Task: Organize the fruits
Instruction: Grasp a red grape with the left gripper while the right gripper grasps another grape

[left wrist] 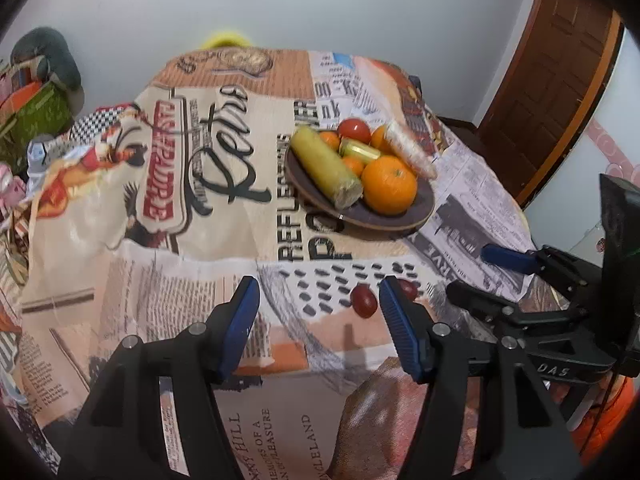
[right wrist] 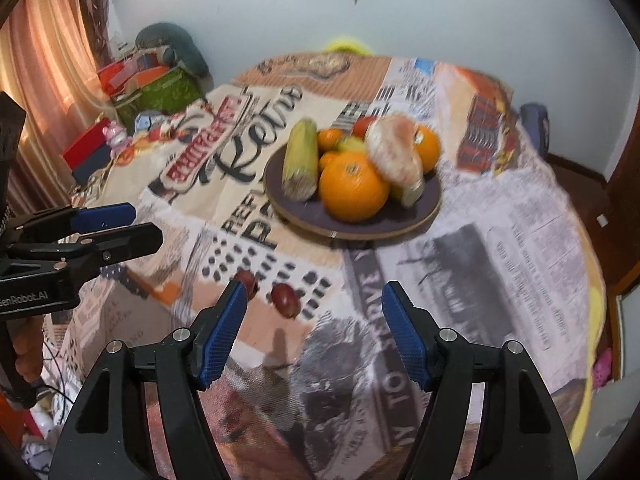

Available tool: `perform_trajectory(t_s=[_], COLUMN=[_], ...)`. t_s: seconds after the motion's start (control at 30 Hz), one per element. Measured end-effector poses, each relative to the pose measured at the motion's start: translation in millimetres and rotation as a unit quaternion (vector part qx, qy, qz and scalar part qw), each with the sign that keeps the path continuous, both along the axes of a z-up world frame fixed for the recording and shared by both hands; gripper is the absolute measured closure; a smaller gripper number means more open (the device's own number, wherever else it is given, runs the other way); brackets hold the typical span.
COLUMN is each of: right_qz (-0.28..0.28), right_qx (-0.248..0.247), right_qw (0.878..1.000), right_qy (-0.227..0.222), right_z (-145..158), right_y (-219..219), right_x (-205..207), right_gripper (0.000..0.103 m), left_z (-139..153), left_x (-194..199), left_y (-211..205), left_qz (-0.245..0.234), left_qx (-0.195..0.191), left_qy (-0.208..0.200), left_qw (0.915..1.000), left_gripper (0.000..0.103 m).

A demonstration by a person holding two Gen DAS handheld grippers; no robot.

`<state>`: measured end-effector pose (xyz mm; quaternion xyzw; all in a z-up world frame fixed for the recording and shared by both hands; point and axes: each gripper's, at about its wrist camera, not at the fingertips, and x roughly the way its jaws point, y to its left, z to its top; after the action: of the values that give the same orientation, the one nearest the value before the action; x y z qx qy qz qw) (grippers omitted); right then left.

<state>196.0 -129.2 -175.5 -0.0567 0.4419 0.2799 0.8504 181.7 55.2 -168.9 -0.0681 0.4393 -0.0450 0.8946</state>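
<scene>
My left gripper (left wrist: 318, 300) hangs wide open over the near tablecloth (left wrist: 192, 280), gripping nothing. My right gripper (right wrist: 314, 304) is likewise spread wide and empty. Two red grapes (right wrist: 285, 299) lie loose on the cloth just beyond the fingertips, near each other. Farther back sits the plate (right wrist: 360, 228): big orange (right wrist: 354, 190), corn (right wrist: 300, 160), tomato (left wrist: 354, 130), smaller oranges, wrapped item.

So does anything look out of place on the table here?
Yes: two small dark red fruits lie loose on the tablecloth, apart from the plate that holds the other produce. Both grippers, left and right, are open and empty.
</scene>
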Motion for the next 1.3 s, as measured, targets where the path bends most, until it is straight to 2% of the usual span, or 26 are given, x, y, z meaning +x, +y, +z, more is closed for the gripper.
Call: perform_trajectory(t_s=[0.13,0.2,0.37,0.5,0.73,1.0,1.1,1.3], right_qz=[0.018,0.024,0.027,0.029,0.02,-0.002,-0.004,-0.011], right_qx=[-0.003,-0.004,-0.01,-0.008,0.006,0.008,0.009,0.012], right_qw=[0.999,0.999,0.998,0.998,0.999,1.0,1.0,1.0], right_qy=[0.027,0.036,0.049,0.046,0.039,0.027,0.024,0.018], right_z=[-15.1,-21.7,-36.2,-38.4,-30.9,-22.9,-21.3,-16.0], right_y=[10.2,14.0,20.0,21.2,5.5,-9.0,-12.8,-18.3], right_x=[3.7,6.0,10.4,12.1,11.6,14.2,13.1,13.8], right_gripper=[0.056,0.067,0.07,0.085,0.086,0.086,0.086,0.086], left_z=[-12.1,-19.1,-32.1,-39.4,-50.5,-58.9,-64.6,-63.2], left_x=[-0.2,0.1,2.7,7.7,18.7,28.4,34.4,34.4], left_y=[-1.8,-2.8,-4.4,-8.4,-24.7,-43.6,-46.2,-45.0], left_qz=[-0.005,-0.01,-0.02,-0.03,-0.052,-0.07,-0.071,-0.072], left_qx=[0.018,0.019,0.012,0.002,-0.007,-0.002,-0.002,-0.005], left_qy=[0.003,0.008,0.019,0.027,0.041,0.049,0.057,0.052], left_qw=[0.9998,0.9997,0.9995,0.9992,0.9978,0.9963,0.9958,0.996], left_gripper=[0.041,0.041,0.043,0.049,0.065,0.069,0.081,0.084])
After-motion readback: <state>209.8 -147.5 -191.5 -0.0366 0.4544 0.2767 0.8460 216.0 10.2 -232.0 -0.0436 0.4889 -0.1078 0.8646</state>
